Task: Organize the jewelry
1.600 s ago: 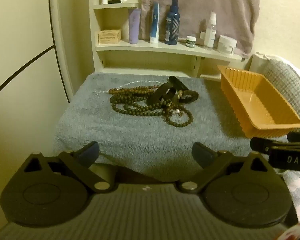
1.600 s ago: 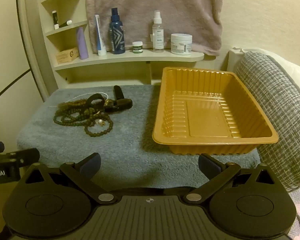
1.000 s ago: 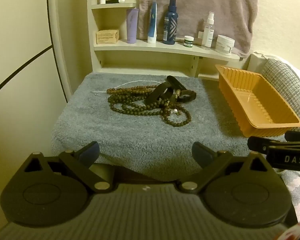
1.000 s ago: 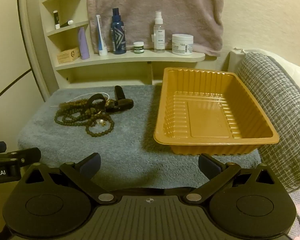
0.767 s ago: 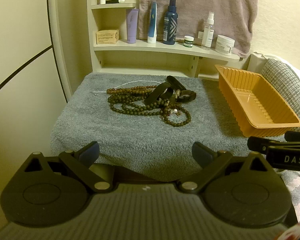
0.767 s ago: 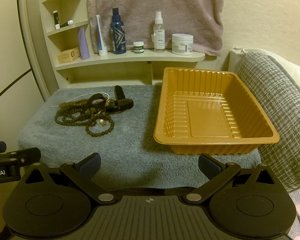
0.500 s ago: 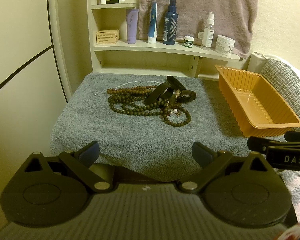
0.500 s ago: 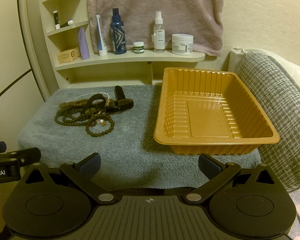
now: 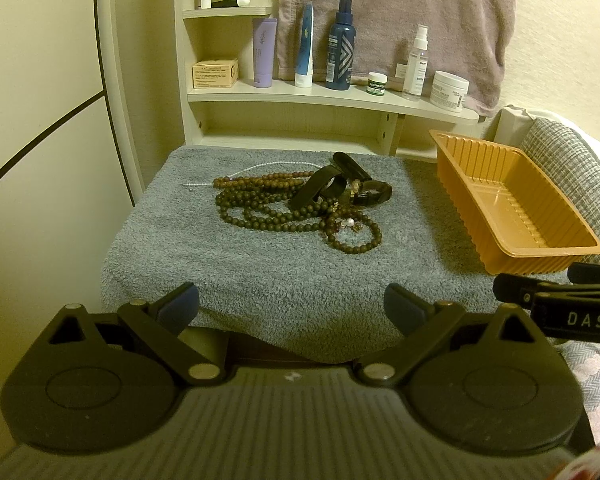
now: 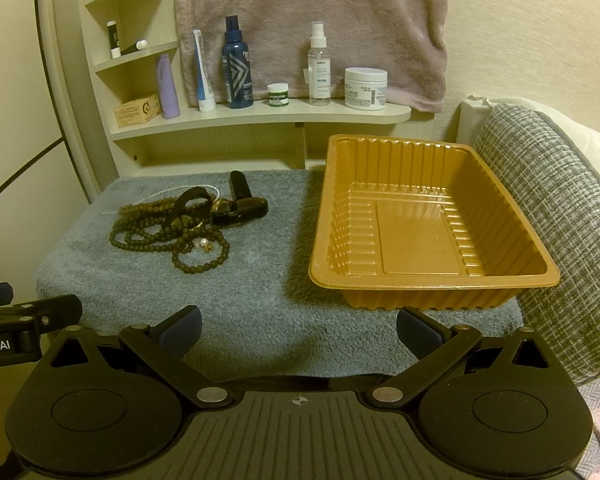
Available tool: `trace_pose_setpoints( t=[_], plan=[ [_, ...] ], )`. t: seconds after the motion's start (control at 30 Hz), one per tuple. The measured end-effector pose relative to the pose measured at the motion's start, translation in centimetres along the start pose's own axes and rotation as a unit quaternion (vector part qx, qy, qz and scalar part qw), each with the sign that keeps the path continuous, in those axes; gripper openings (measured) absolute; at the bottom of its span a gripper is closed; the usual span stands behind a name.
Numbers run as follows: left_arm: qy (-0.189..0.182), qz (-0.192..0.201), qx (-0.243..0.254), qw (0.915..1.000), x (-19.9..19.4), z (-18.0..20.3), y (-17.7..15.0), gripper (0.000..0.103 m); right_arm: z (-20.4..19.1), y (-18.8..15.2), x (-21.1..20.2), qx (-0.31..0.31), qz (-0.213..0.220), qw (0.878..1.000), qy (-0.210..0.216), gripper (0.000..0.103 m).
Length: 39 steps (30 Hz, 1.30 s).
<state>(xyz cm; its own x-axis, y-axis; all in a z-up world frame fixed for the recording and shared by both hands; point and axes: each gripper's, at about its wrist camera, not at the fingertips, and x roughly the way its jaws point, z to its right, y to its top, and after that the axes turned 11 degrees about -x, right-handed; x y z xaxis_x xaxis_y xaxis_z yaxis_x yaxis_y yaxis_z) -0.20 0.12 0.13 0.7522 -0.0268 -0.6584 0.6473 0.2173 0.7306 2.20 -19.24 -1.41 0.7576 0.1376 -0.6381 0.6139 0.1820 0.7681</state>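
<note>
**Left wrist view: beads heaped on the towel, tray waiting empty**

Left wrist view and right wrist view agree: nothing has been picked up. The left gripper (image 9: 292,306) and the right gripper (image 10: 298,326) both hang off the near edge of the grey towel (image 9: 260,272), jaws spread wide with nothing between them, well apart from the jewelry. That looks like a ready stance ahead of a first reach.

The jewelry pile (image 9: 300,208) lies near the middle of the towel, to the left of the orange tray (image 10: 432,284), which is bare inside and sits at the towel's right side against a grey cushion (image 10: 548,220). The tray is probably where the pieces are meant to go.

The pile is a tangle: long loops of dark round beads, a smaller bead bracelet (image 9: 354,232) nearest the grippers with a pale pearl-like bit inside it, a thin white strand (image 9: 236,174) trailing left, and black watch straps (image 9: 320,186) draped over the top. The strands overlap, so lifting one may drag others.
</note>
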Motion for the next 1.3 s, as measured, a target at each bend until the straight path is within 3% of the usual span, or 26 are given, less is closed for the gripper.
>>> trace_pose_setpoints(
  t=[1.3],
  plan=[
    [-0.001,0.001,-0.001,1.0,-0.04,-0.05,-0.01,0.098,-0.18,0.08,0.14,0.0,0.0,1.0,0.0,0.103]
  ],
)
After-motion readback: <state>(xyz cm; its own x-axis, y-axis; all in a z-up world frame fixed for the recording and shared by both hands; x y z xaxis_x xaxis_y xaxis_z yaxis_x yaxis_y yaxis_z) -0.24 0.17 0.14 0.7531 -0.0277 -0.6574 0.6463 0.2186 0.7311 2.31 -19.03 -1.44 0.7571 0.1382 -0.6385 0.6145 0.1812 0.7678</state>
